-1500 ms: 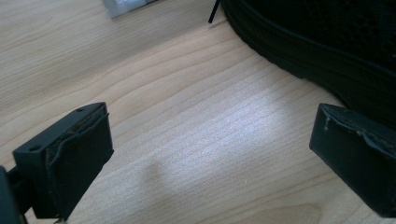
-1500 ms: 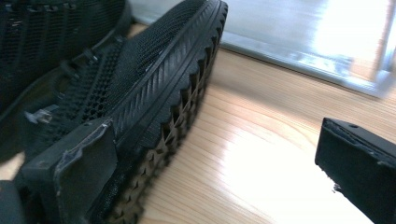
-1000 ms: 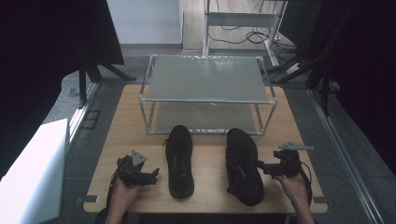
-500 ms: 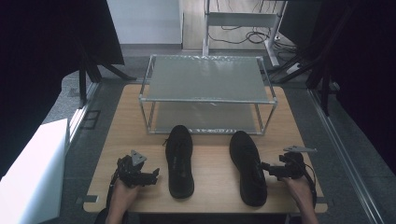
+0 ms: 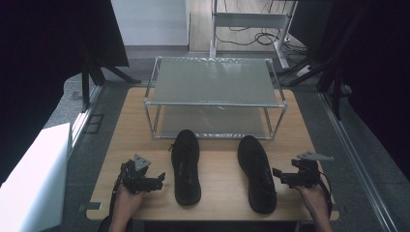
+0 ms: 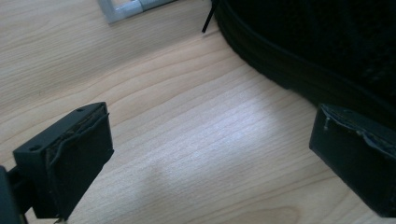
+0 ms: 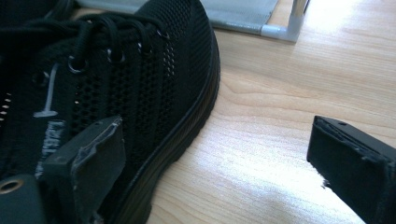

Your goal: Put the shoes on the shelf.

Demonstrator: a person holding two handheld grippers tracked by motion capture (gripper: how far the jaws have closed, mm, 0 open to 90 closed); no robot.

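Gripping the right black shoe (image 5: 256,173) well calls for its sidewall to be centred between the wide-open right tool (image 5: 285,176); the left tool (image 5: 155,181) is likewise held wide.

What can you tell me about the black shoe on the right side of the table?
The right shoe is a black lace-up trainer with a mesh upper, black laces through metal eyelets, and a dark rubber-looking sole. It lies flat on the wooden table, toe toward the metal rack. The right claw sits open beside it.
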